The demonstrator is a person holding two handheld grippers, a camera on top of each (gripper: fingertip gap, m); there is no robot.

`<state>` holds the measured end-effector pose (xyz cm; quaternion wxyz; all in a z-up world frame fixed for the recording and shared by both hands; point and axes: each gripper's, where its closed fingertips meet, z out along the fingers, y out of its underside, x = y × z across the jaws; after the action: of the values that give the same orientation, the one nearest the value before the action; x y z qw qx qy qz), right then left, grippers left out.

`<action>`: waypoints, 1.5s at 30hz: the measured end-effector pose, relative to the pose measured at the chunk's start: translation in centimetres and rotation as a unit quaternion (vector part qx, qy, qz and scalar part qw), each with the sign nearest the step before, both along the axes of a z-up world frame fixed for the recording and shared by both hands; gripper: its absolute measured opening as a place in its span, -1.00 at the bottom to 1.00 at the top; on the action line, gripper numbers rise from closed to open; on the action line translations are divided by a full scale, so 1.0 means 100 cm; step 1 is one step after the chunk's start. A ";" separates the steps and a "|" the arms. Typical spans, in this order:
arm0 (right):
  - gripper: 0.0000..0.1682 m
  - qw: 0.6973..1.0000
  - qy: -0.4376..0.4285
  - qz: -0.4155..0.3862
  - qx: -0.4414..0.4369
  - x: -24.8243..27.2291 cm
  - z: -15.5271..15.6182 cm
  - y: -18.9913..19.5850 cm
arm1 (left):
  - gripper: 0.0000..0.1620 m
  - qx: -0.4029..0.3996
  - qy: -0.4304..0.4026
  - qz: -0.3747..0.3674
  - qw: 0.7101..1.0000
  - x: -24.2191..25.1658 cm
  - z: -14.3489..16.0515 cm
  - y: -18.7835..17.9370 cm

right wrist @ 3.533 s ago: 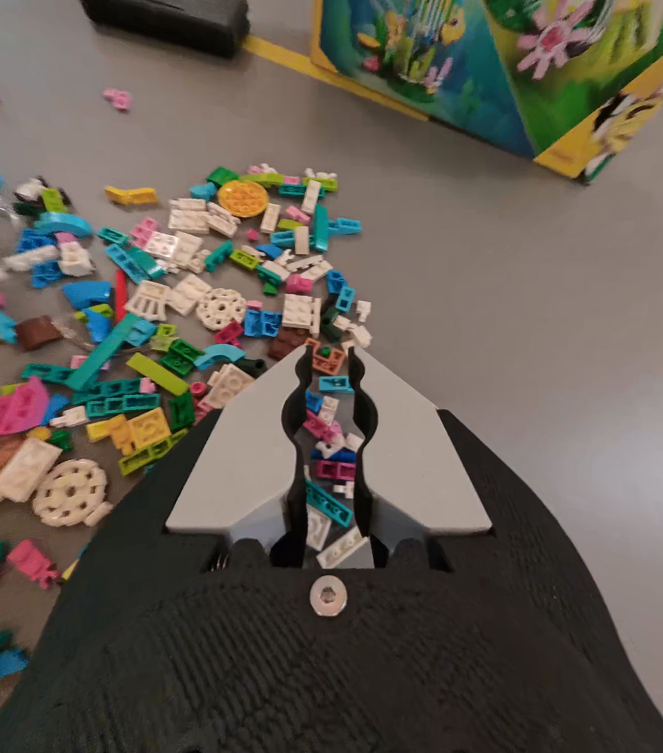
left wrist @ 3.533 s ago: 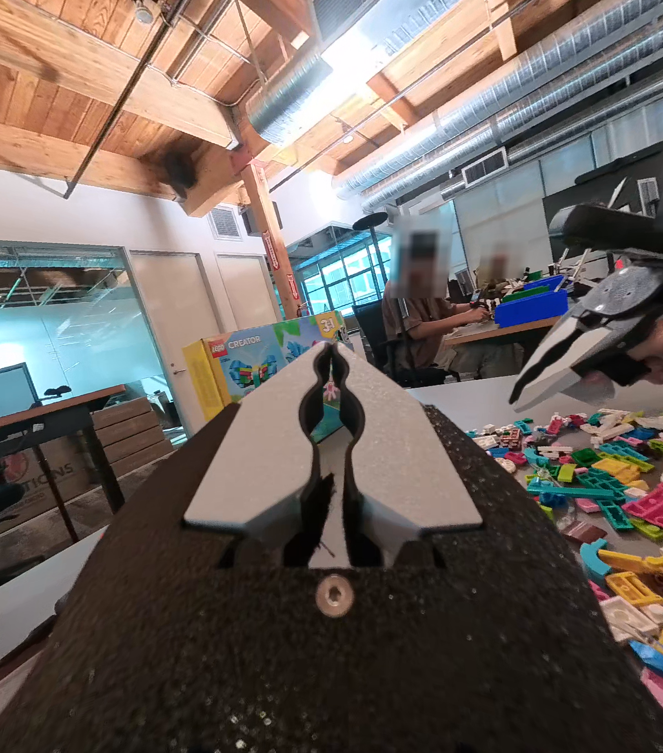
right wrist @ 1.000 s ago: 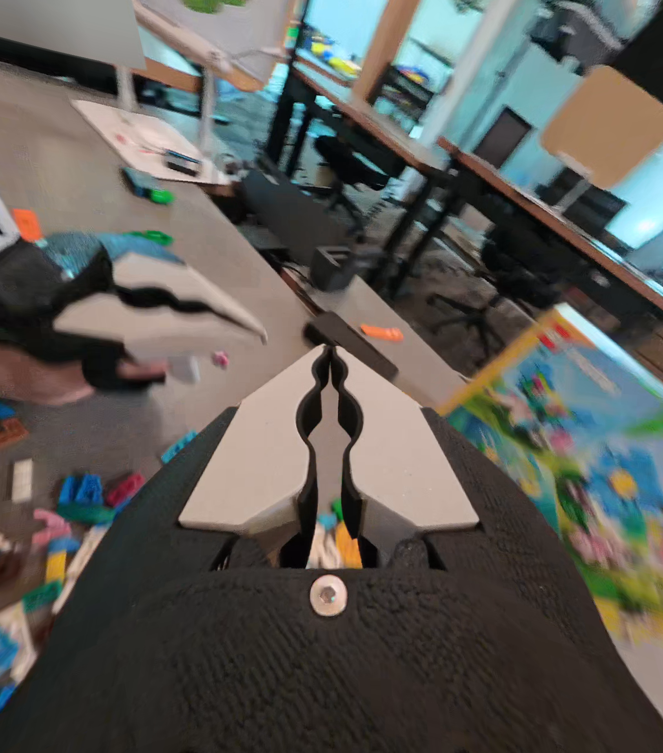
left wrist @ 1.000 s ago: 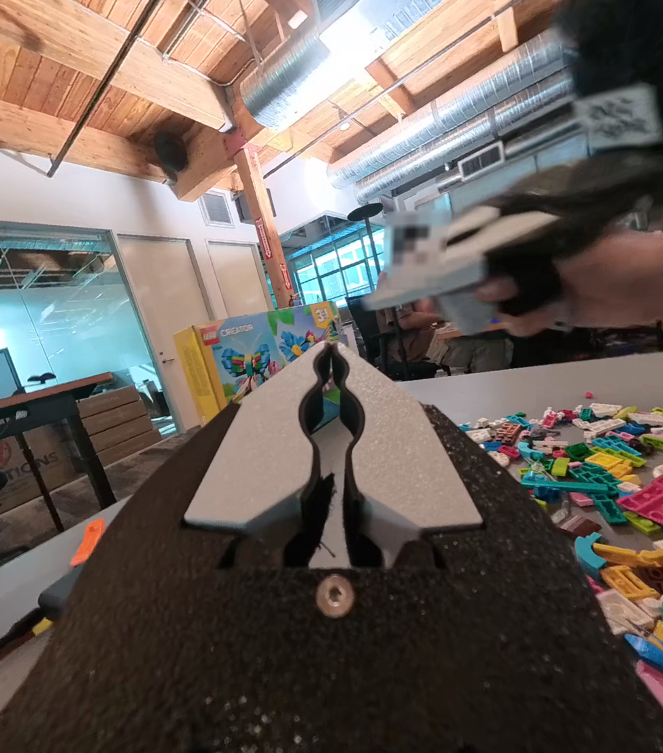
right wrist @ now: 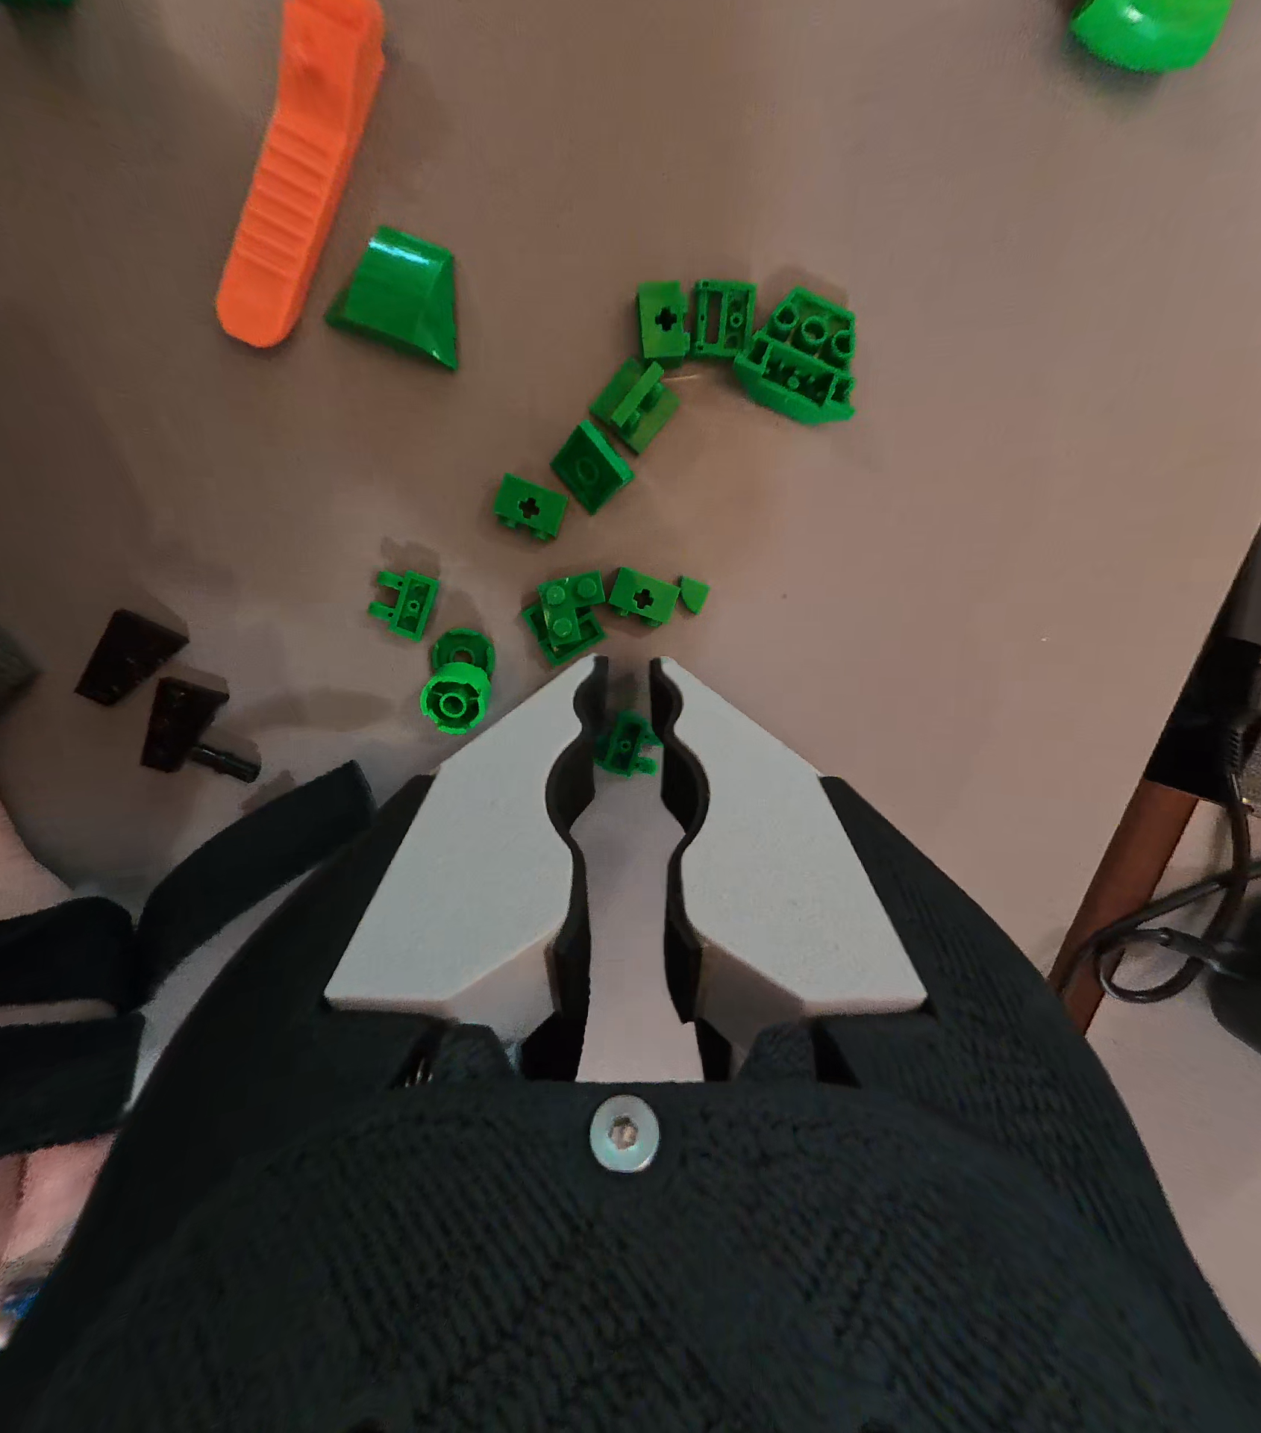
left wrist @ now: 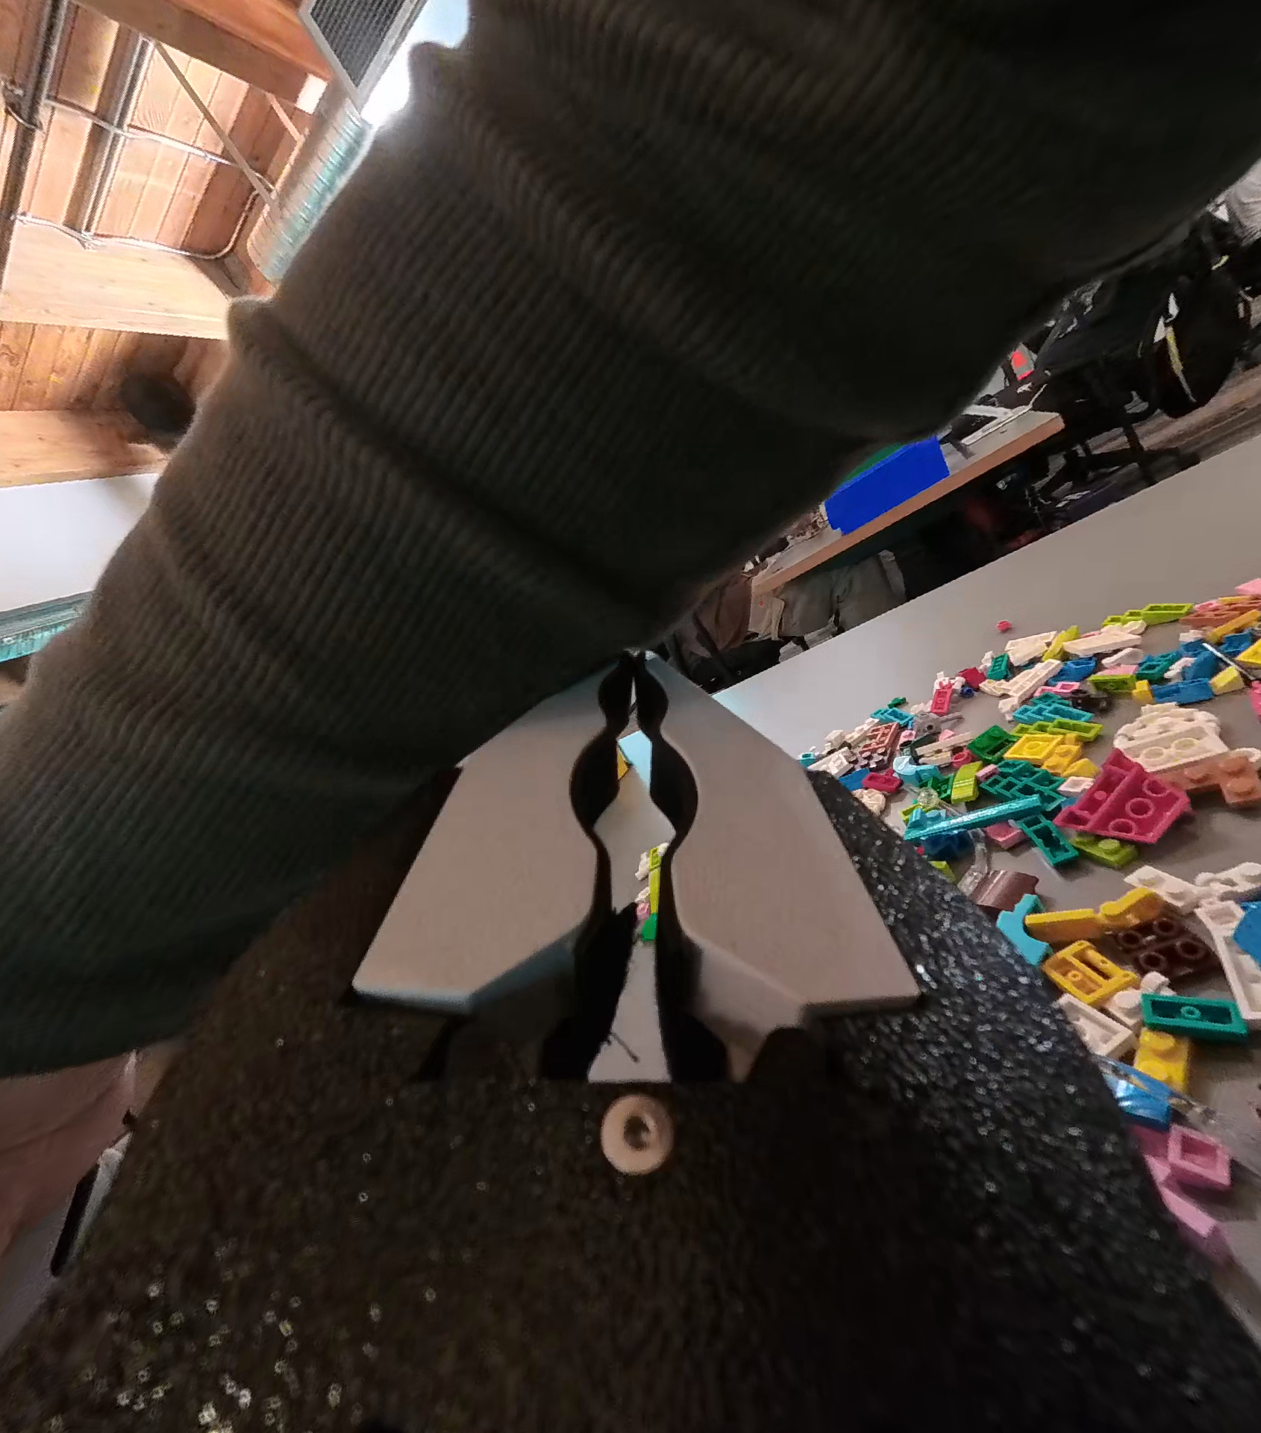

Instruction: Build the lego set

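risk first: the right gripper hangs over a tight scatter of green pieces, jaws parted a little and holding nothing. a small green clip piece lies on the table between the fingers, set back from the tips. in my judgement a closing pinch could catch it askew and flick it, since it looks small and light. the tips also sit just beside a green stud plate, so a descent off-line would likely shove that neighbour, or the round green piece to the left, out of place.

second risk: a ribbed dark sleeve crosses close over the left gripper, blocking most of that view (arms crossed, it appears). a lift of either hand could knock the two together.

pose: right gripper points steeply down at the table, near its edge. left gripper is angled low and forward, tips together with only a sliver between them, nothing seen held. the mixed coloured pile lies to its right. an orange separator tool rests well apart from the green group.
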<state>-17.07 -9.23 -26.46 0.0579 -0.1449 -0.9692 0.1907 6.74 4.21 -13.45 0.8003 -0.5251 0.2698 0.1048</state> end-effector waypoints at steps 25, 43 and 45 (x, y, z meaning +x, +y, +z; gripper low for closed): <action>-0.91 0.672 0.360 -0.634 -0.132 0.259 0.164 0.268 | -1.00 -0.032 -0.154 0.006 0.988 -0.040 0.005 0.007; -0.90 0.687 0.144 -0.707 -0.081 0.317 0.002 0.283 | -1.00 -0.039 -0.167 0.001 0.985 -0.043 0.003 0.008; -0.90 0.679 0.151 -0.714 -0.083 0.321 0.003 0.286 | -1.00 -0.038 -0.164 0.002 0.986 -0.042 0.003 0.008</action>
<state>15.07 19.41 -26.20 0.3093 -0.7663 -0.5300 0.1905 2.55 4.97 -13.14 0.8129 -0.5657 0.1380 0.0082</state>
